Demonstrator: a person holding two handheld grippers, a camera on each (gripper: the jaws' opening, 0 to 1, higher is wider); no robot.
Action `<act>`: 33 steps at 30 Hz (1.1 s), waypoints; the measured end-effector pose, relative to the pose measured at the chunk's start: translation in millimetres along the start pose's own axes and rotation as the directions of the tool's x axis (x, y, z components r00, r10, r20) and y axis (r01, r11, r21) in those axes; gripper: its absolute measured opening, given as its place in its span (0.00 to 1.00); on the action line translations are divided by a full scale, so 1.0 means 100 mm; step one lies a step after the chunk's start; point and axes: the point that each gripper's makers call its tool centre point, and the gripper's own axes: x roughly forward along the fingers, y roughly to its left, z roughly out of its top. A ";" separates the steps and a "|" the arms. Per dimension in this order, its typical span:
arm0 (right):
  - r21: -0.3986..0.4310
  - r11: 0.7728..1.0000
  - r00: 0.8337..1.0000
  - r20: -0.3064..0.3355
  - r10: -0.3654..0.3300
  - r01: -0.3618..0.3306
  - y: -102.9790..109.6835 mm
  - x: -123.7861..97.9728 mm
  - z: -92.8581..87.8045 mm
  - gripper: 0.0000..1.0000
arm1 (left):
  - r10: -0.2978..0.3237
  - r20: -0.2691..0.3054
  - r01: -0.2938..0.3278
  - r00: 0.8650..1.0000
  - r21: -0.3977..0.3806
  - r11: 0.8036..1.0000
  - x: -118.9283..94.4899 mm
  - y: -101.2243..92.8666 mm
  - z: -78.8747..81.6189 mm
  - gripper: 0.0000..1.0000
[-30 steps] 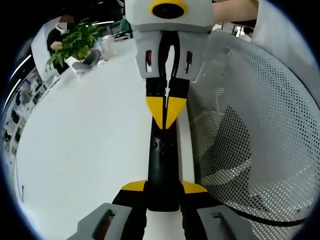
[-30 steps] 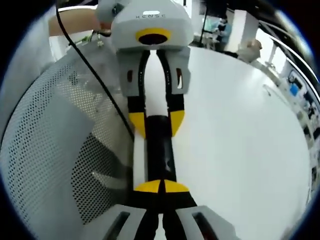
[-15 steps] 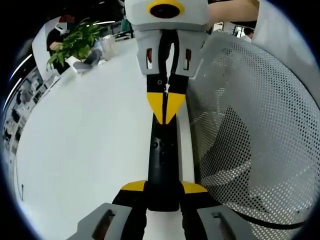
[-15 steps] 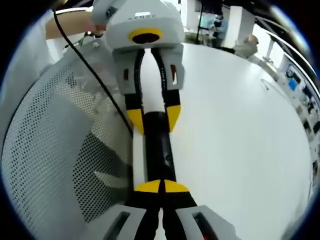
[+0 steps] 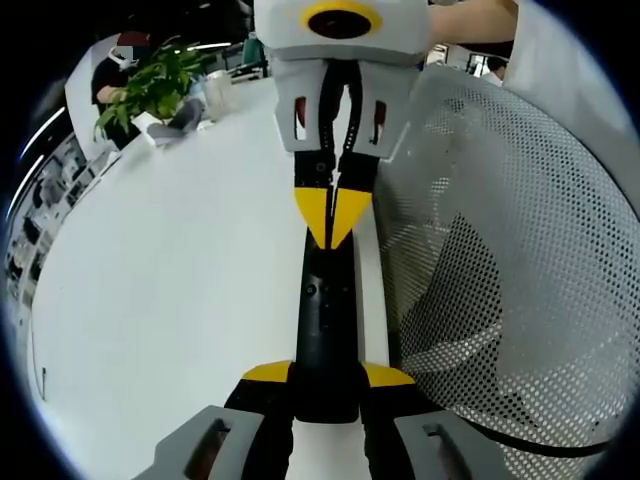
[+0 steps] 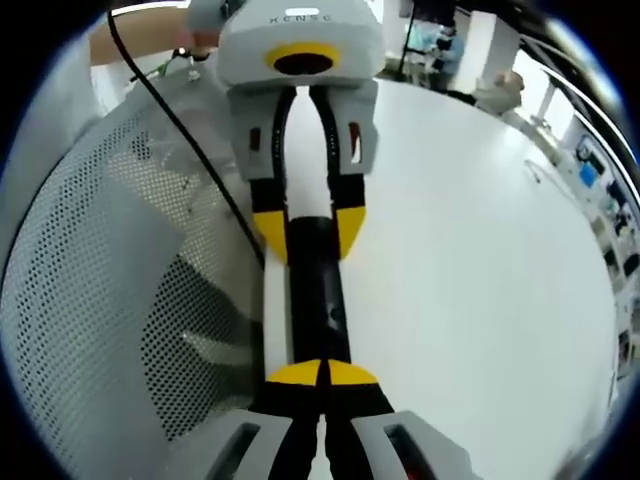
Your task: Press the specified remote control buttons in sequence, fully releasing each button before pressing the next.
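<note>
Nearest in the left gripper view, the left gripper (image 5: 327, 372) has its yellow-tipped fingers (image 5: 268, 372) clenched on either side of the near end of a slim black remote control (image 5: 327, 325), holding it over the white table (image 5: 170, 290). The remote runs straight away from the camera, with a small round button showing on its top face. At its far end the right gripper (image 5: 331, 215) comes in from above, its two yellow tips pinched together into one point that rests on or just above the remote's upper part; whether it presses a button there cannot be told.

In the right gripper view the same grouping appears from the other side: the right gripper (image 6: 322, 373) closed on itself at the bottom, empty, its point over the remote (image 6: 318, 290), and the left gripper (image 6: 308, 232) gripping the opposite end.

Beside the remote stands a white perforated mesh chair back (image 5: 510, 260). Farther off on the table sits a green potted plant (image 5: 148, 85).

By my reading one press is under way; how many of the sequence are done the pictures do not tell.
</note>
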 end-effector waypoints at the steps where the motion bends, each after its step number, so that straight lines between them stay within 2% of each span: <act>1: 0.003 1.000 1.000 0.004 -0.002 0.002 0.00 0.00 0.00 0.00 | 0.000 0.000 0.000 1.000 0.000 1.000 0.00 0.00 0.00 0.24; 7: 0.020 1.000 1.000 0.022 -0.015 0.014 -0.01 0.00 0.00 0.00 | 0.000 0.002 0.000 1.000 0.000 1.000 0.00 0.00 0.00 0.24; 10: 0.065 0.998 0.998 0.055 -0.024 0.021 -0.02 -0.01 0.00 0.00 | 0.001 0.004 -0.001 1.000 -0.003 1.000 0.00 0.00 0.00 0.24; 15: 0.186 0.982 0.990 0.137 -0.043 0.017 -0.02 -0.02 0.01 0.00 | 0.002 0.009 -0.002 1.000 -0.005 1.000 0.00 0.00 0.00 0.24; 23: 0.254 0.967 0.983 0.175 -0.062 0.016 -0.03 -0.02 0.02 0.00 | 0.004 0.012 -0.004 1.000 -0.007 1.000 0.00 0.00 0.00 0.24; 30: 0.211 0.977 0.983 0.164 -0.078 0.042 -0.02 -0.01 0.05 0.00 | 0.005 0.015 -0.005 1.000 -0.008 1.000 0.00 0.00 0.00 0.24; 33: 0.095 0.992 0.988 0.123 -0.092 0.080 -0.02 0.01 0.06 0.00 | 0.004 0.015 -0.004 1.000 -0.007 1.000 0.00 0.00 0.00 0.24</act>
